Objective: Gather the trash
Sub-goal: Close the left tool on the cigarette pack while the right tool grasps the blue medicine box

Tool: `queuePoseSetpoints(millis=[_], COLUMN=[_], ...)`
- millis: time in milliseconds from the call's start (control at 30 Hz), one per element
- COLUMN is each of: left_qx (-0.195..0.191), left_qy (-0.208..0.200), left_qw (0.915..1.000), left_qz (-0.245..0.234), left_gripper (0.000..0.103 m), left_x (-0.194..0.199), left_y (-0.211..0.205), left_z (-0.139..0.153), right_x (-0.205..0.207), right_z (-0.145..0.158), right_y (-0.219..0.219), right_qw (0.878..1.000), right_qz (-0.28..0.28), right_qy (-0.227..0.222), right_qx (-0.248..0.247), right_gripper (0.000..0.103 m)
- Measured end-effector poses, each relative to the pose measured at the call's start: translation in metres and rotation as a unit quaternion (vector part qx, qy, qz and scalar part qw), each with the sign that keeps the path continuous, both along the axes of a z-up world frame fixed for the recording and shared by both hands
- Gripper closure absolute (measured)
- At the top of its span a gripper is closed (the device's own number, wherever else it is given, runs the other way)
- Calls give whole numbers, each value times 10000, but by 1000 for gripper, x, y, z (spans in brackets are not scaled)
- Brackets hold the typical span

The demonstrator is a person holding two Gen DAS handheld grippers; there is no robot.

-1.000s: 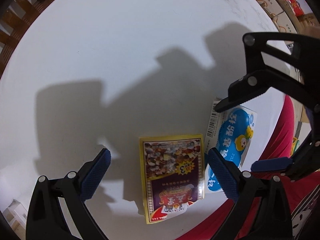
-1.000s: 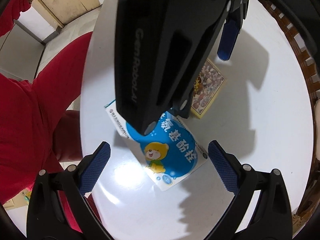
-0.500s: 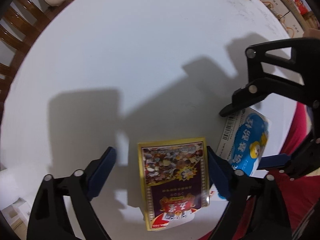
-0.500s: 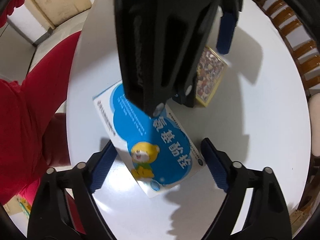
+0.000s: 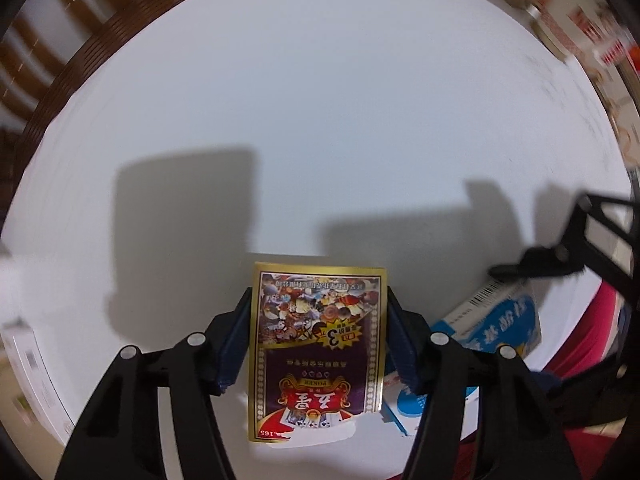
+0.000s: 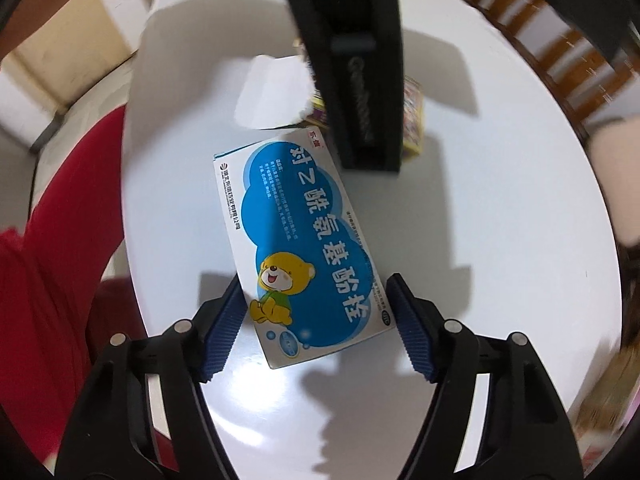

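Trash to collect: two flat cartons on the white round table [image 5: 320,120], lying just beside each other near its near edge. Poker card box [image 5: 318,344], gold-bordered, pinched across its width between the blue pads of the left gripper [image 5: 318,346]; whether lifted off the tabletop yet, cannot tell. Blue medicine box [image 6: 300,248] with the yellow bear, flat on the table, straddled at its near end by the right gripper [image 6: 316,320], pads spread either side with gaps showing, not yet pressing.

To do well: lower the right pads fully to the tabletop, centre on the carton's short width, then squeeze firmly but gently, since thin card probably buckles. Lift level, clear of the neighbouring box. Keep the left squeeze steady; glossy card likely slips if tilted.

Count: two cartons, two grippers, one table. Some printed packages [image 5: 560,12] at the far right edge, blurred, number unclear.
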State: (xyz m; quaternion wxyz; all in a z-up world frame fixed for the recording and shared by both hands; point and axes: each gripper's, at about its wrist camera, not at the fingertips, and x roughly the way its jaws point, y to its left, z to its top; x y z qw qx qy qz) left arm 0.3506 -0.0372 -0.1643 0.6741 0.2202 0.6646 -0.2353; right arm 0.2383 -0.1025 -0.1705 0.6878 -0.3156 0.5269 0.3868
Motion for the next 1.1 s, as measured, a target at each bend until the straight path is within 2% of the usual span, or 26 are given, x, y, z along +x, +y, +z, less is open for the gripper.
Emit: queuePoseSetpoints(millis=[100, 233, 333, 433, 467, 533, 733, 900, 1033, 1100], left_qx=[-84, -190, -225, -202, -189, -202, -302, -314, -335, -320], left_qy=[-17, -112, -207, -314, -345, -399, -479, -545, -483, -468], left_qw=[9993, 9977, 9966, 9952, 9949, 9944, 9937, 9946, 9956, 9959], left_qz=[376, 635, 771, 909, 933, 956, 968, 824, 736, 704], left_gripper=[44, 44, 44, 44, 44, 44, 44, 44, 44, 44], left_x=[13, 14, -2, -17, -7, -9, -36, -59, -65, -62], left_y=[18, 33, 51, 59, 50, 53, 47, 45, 45, 41], left_z=[5, 15, 20, 27, 25, 40, 49, 57, 54, 50], right_x=[-8, -19, -29, -32, -34, -37, -44, -45, -38, -36], right_z=[1, 3, 4, 8, 9, 11, 31, 15, -3, -3], right_y=[-12, -20, -20, -33, -35, -36, -42, -34, -35, -31], right_qw=[9978, 9919, 9857, 9824, 9808, 9783, 9715, 9699, 9677, 9695], right_qz=[-646, -1234, -1651, -1808, -1879, -1998, -2256, -2380, -2477, -2419], right_qy=[-98, -203, -215, -422, -457, -461, -405, -106, 150, 125], right_qx=[121, 203, 245, 228, 259, 295, 597, 496, 432, 373], right_gripper=[35, 36, 36, 37, 37, 38, 40, 41, 42, 42])
